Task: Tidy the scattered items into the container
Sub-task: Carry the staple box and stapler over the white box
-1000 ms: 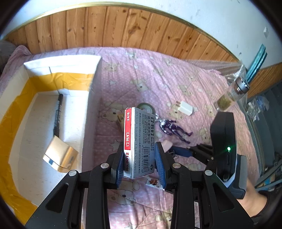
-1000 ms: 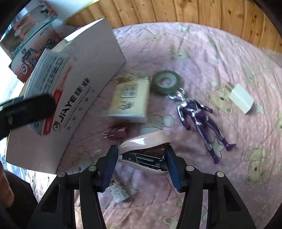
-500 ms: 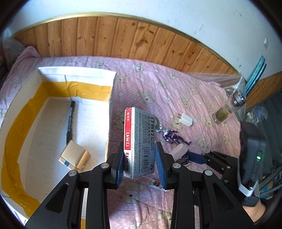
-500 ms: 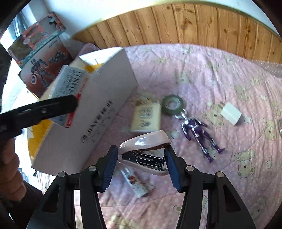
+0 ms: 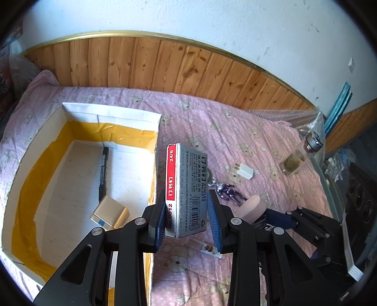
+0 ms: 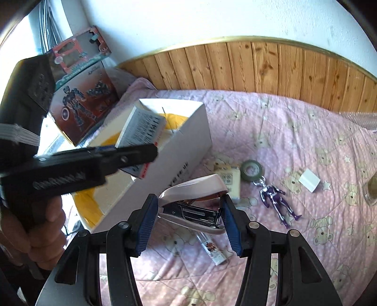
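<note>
Inside the container (image 5: 155, 131), only the left wrist view shows a marker (image 5: 103, 171).

White plaster wall (image 5: 212, 21) above gold-trimmed pine wainscot (image 5: 165, 63) (knotty boards), pink bear-print quilt (image 6: 294, 131) in daylight.

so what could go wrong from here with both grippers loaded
The staple box is pinched only at its lower end by the left gripper, so it may tip out before reaching the carton. The stapler sits tilted in the right gripper and could slip. Both grippers are close together, so they might collide over the carton.
</note>
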`<control>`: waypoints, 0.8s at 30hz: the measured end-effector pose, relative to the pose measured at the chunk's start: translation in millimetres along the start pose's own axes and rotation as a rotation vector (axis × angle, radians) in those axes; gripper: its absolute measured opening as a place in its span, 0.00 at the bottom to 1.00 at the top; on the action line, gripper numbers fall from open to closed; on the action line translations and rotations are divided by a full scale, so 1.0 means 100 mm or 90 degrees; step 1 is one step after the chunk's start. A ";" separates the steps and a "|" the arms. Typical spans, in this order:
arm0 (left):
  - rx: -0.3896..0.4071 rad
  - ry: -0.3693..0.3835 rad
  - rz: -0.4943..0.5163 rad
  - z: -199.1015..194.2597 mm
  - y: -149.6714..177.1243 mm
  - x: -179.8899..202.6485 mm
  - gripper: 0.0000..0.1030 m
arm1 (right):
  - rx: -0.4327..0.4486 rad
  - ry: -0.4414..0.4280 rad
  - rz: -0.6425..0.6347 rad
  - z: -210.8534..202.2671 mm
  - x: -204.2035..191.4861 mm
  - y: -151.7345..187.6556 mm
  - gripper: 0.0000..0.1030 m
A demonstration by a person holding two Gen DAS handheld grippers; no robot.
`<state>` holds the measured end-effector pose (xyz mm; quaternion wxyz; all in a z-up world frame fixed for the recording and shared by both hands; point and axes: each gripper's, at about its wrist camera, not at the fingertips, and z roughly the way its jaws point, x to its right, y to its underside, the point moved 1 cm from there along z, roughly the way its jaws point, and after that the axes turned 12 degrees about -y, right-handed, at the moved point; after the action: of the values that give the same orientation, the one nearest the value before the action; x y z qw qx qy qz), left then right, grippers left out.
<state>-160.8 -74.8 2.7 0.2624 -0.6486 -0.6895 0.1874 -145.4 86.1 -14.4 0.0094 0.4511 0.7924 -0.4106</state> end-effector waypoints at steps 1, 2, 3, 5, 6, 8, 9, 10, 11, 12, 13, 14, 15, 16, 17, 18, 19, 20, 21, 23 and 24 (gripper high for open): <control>0.002 0.000 -0.002 -0.01 -0.01 -0.01 0.32 | 0.002 0.001 -0.003 -0.01 -0.03 -0.02 0.54; 0.004 0.000 -0.005 -0.03 -0.01 -0.03 0.32 | 0.005 0.002 -0.009 -0.02 -0.08 -0.06 0.54; 0.005 0.000 -0.007 -0.04 -0.02 -0.04 0.33 | 0.006 0.001 -0.013 -0.02 -0.12 -0.09 0.54; 0.009 0.001 -0.014 -0.07 -0.03 -0.09 0.33 | 0.009 0.002 -0.026 -0.03 -0.19 -0.16 0.54; 0.011 0.001 -0.019 -0.09 -0.05 -0.12 0.33 | 0.011 0.002 -0.031 -0.04 -0.24 -0.20 0.54; 0.014 0.001 -0.027 -0.11 -0.06 -0.17 0.33 | 0.014 0.002 -0.043 -0.05 -0.31 -0.27 0.54; 0.017 0.002 -0.032 -0.13 -0.07 -0.20 0.32 | 0.016 0.004 -0.049 -0.06 -0.36 -0.31 0.54; 0.019 0.003 -0.037 -0.15 -0.09 -0.23 0.32 | 0.016 0.004 -0.052 -0.05 -0.38 -0.34 0.54; 0.021 0.004 -0.042 -0.16 -0.10 -0.26 0.33 | 0.015 0.007 -0.059 -0.05 -0.42 -0.37 0.54; 0.024 0.004 -0.046 -0.18 -0.11 -0.29 0.32 | 0.015 0.008 -0.063 -0.04 -0.45 -0.39 0.54; 0.025 0.005 -0.050 -0.19 -0.12 -0.32 0.32 | 0.015 0.008 -0.066 -0.04 -0.47 -0.41 0.54; 0.027 0.006 -0.054 -0.20 -0.13 -0.35 0.33 | 0.015 0.008 -0.068 -0.03 -0.50 -0.42 0.54; 0.028 0.008 -0.058 -0.22 -0.14 -0.38 0.32 | 0.015 0.009 -0.072 -0.01 -0.52 -0.44 0.54; 0.030 0.008 -0.061 -0.23 -0.15 -0.40 0.32 | 0.015 0.011 -0.076 0.00 -0.55 -0.46 0.54; 0.032 0.010 -0.064 -0.24 -0.15 -0.42 0.32 | 0.015 0.011 -0.079 0.00 -0.58 -0.47 0.54; 0.033 0.011 -0.067 -0.26 -0.16 -0.45 0.33 | 0.014 0.012 -0.082 0.02 -0.61 -0.48 0.54; 0.035 0.011 -0.070 -0.27 -0.17 -0.47 0.33 | 0.013 0.013 -0.085 0.03 -0.63 -0.50 0.54; 0.036 0.012 -0.073 -0.28 -0.18 -0.49 0.32 | 0.013 0.014 -0.088 0.04 -0.65 -0.51 0.54; 0.037 0.012 -0.077 -0.29 -0.19 -0.52 0.32 | 0.011 0.015 -0.091 0.05 -0.67 -0.52 0.54; 0.040 0.011 -0.085 -0.30 -0.20 -0.58 0.32 | 0.010 0.017 -0.095 0.09 -0.70 -0.54 0.54; 0.040 0.011 -0.088 -0.31 -0.21 -0.61 0.32 | 0.009 0.018 -0.098 0.10 -0.72 -0.56 0.54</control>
<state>-157.4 -139.7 32.4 0.3013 -0.5922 -0.7242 0.1846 -146.6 13.8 42.5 -0.0363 0.3948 0.8217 -0.4093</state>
